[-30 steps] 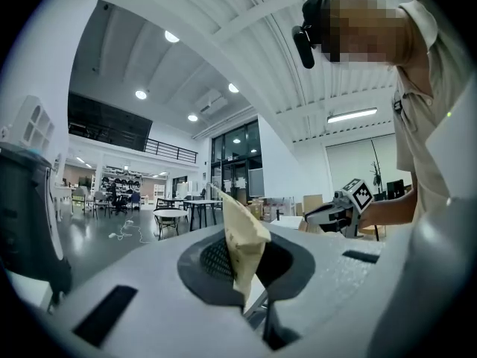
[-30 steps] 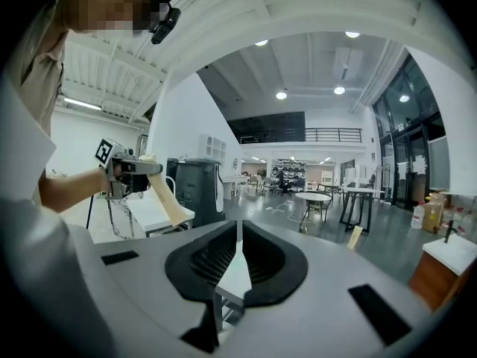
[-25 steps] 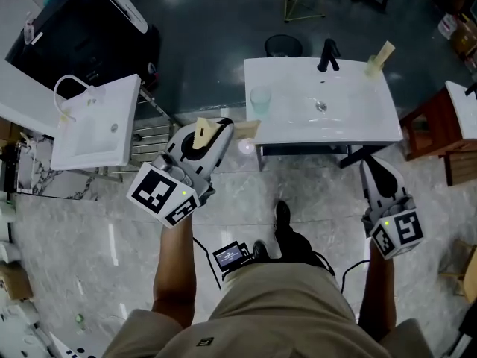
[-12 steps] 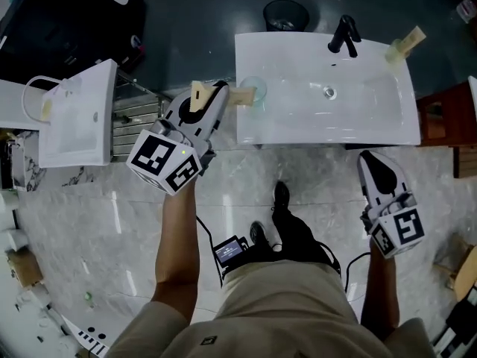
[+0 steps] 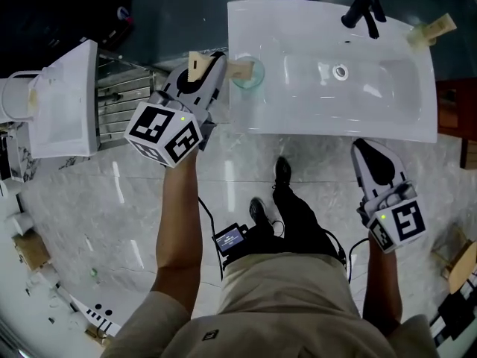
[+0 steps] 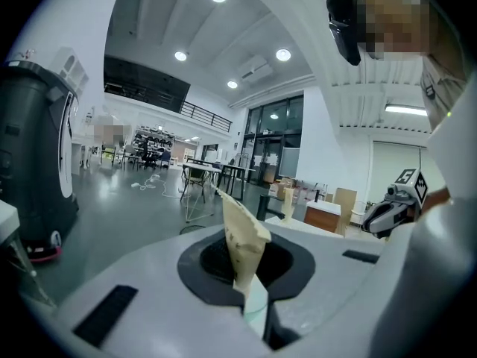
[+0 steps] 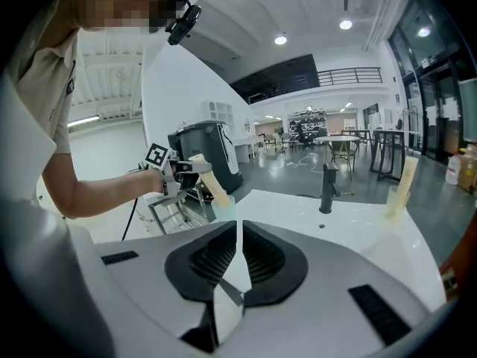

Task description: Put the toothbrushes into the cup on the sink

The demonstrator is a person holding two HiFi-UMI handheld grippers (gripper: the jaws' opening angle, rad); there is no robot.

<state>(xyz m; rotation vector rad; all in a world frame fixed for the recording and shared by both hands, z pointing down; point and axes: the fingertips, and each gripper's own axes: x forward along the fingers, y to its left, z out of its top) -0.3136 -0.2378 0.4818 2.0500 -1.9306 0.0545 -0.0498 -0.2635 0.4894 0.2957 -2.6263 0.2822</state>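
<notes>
Placing step: the left gripper grips a paper-wrapped toothbrush, its end at the rim of the cup — next, I judge, tip it in and release. The right gripper, well away from the cup, is closed and empty.

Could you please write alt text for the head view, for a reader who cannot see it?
Seen from above, the left gripper holds a beige-wrapped toothbrush with its end at the clear cup on the white sink's near left corner. The right gripper hangs shut in front of the sink.
</notes>
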